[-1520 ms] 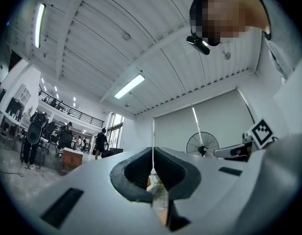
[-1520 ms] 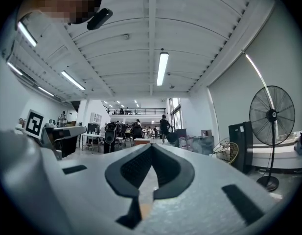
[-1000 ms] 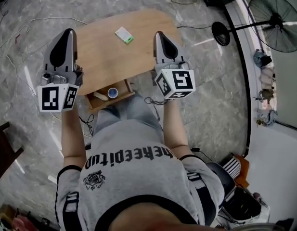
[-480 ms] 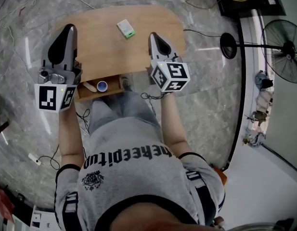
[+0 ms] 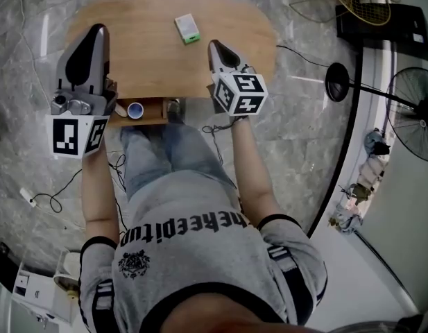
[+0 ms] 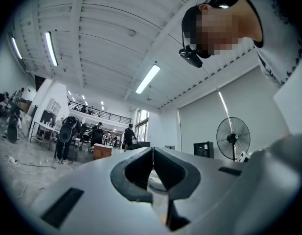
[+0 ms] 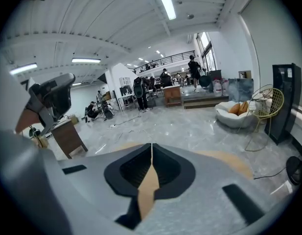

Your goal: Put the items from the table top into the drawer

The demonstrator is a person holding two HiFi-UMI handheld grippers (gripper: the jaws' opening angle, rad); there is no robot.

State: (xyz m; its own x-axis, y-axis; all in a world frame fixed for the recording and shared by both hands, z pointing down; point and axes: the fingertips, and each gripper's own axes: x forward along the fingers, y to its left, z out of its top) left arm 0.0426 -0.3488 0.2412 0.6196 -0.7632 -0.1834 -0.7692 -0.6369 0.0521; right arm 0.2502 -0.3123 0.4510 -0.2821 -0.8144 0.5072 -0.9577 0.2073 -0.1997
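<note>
Where the box (image 5: pixel 186 28) lies on the far part of the desk (image 5: pixel 144 54), its long axis runs from far left to near right in the head view, green end toward the person (image 5: pixel 200 241). It sits between the left gripper (image 5: pixel 97 28) and the right gripper (image 5: pixel 214 44), nearer the right one and touching neither. Only the head view shows the box and the drawer (image 5: pixel 151 109), which stands open under the desk's near edge with a blue-rimmed round item (image 5: pixel 135 109) inside. The left gripper's jaws are together on nothing, and its own view tilts up at the ceiling (image 6: pixel 92 28), a fan (image 6: pixel 233 136) and the person's head. The right gripper's jaws are likewise together and empty, and its view takes in tan desk surface beyond the tips and the floor (image 7: pixel 190 126).
</note>
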